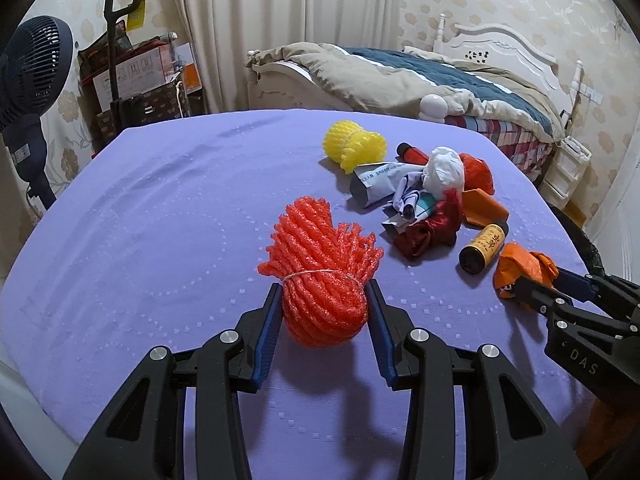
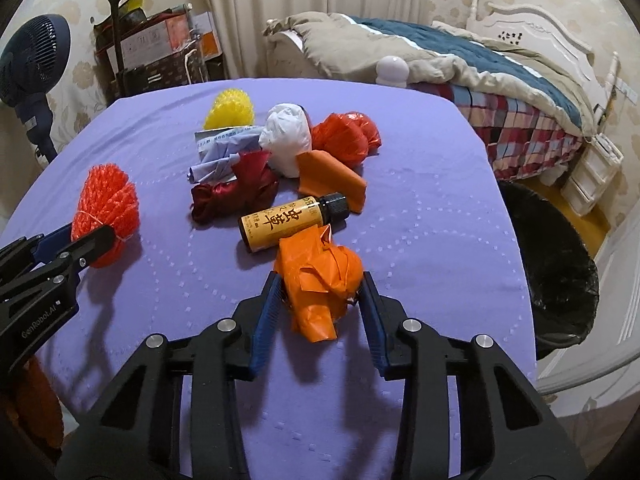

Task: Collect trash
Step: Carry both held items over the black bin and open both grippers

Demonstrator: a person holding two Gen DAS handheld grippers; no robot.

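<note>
Trash lies scattered on a table under a purple cloth (image 1: 160, 208), with most pieces heaped around one landmark, the amber bottle (image 2: 288, 220) with a black cap and a yellow label.

Left gripper (image 1: 324, 312): jaws clamped on the red foam net (image 1: 320, 272), a bundle tied with a thin band. Both blue pads press its lower half. In the right wrist view this bundle sits well to the left of the bottle, apart from the heap.

Right gripper (image 2: 320, 300): jaws pressed against both sides of a crumpled orange wrapper (image 2: 320, 280), which lies just in front of the bottle, touching or nearly touching it.

Behind the bottle: a folded orange bag (image 2: 332, 180), a dark red satin cloth (image 2: 232, 192), a white crumpled bag (image 2: 288, 136), a grey mailer (image 2: 224, 152), a red-orange plastic bag (image 2: 344, 136), and, farthest back, a yellow foam net (image 2: 230, 110).

A black-lined bin (image 2: 560, 264) stands on the floor to the right of the bottle, beyond the table edge. A bed (image 2: 460, 68) stands farther back.
</note>
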